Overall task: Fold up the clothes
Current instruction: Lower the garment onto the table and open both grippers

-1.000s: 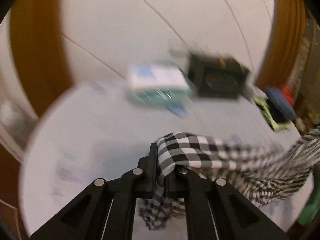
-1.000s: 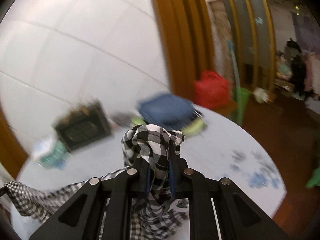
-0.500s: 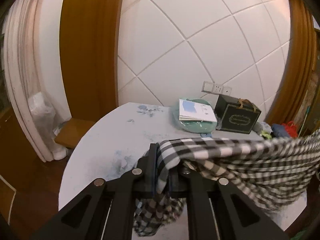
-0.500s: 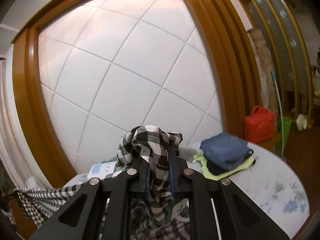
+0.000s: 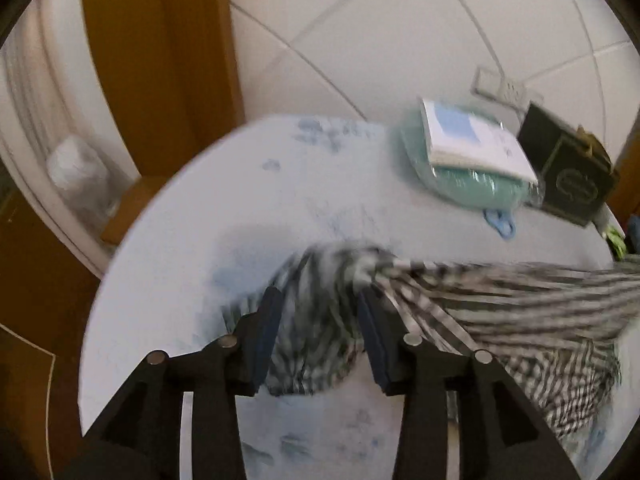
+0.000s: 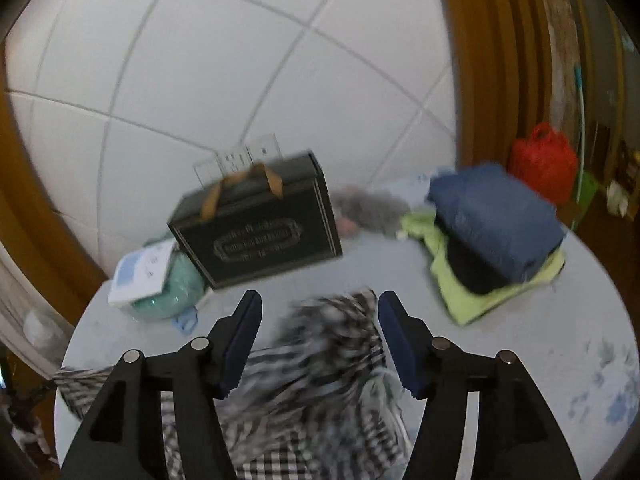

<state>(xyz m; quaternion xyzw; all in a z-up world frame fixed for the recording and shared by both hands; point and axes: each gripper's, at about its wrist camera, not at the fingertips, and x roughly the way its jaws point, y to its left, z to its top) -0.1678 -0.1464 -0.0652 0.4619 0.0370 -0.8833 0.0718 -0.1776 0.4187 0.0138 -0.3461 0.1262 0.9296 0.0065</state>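
Change since the earlier frames: both grippers, formerly clamped on the checked cloth, now stand with jaws wide apart, holding nothing. Left gripper (image 5: 318,308): checked shirt (image 5: 500,304) lies blurred between its fingers, long axis running toward 3 o'clock across the round white table (image 5: 180,248). Room: white tiled wall (image 6: 200,60), wood frame. At 12 o'clock of the right gripper (image 6: 318,312): dark gift box (image 6: 260,236); at 2 o'clock, folded clothes stack (image 6: 492,232).
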